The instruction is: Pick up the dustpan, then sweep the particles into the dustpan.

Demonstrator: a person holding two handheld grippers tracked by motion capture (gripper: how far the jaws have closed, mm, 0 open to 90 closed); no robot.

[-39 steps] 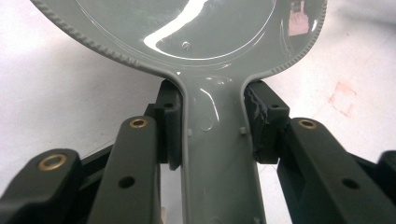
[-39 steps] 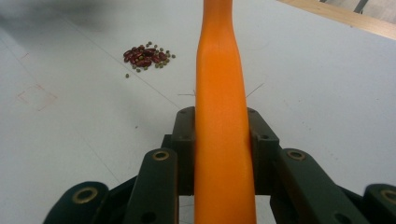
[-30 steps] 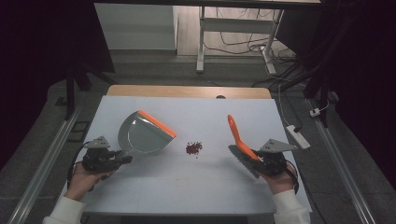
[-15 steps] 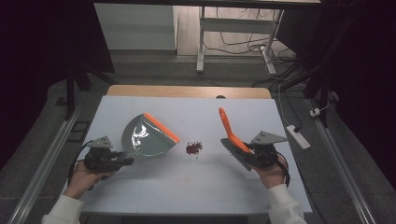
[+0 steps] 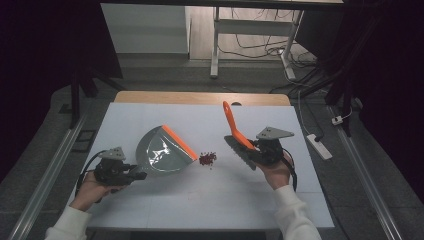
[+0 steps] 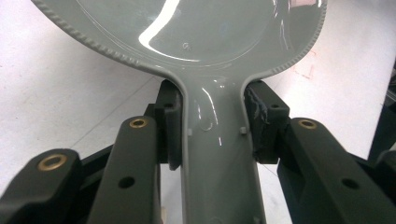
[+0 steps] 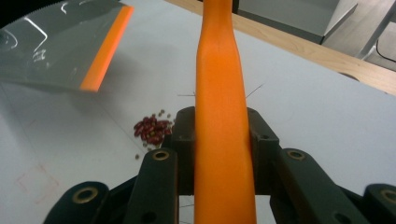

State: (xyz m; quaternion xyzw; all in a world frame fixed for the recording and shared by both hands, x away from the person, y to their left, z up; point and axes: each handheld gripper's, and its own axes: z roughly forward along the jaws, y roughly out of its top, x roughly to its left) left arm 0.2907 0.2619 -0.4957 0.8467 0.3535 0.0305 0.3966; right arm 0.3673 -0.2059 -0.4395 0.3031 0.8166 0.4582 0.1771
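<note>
While the left gripper (image 5: pixel 131 175) clamps the grey dustpan (image 5: pixel 162 151) by its handle, we note its orange lip resting on the white table (image 5: pixel 210 200) just left of the red beans (image 5: pixel 207 158). Right gripper (image 5: pixel 252 150) pinches the orange brush (image 5: pixel 234 131), handle tilted up, just right of the beans.

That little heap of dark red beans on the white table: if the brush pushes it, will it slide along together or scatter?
The heap of dark red beans would probably scatter: a few strays already lie apart. They look small and rounded, so likely to roll on the smooth white table.
</note>
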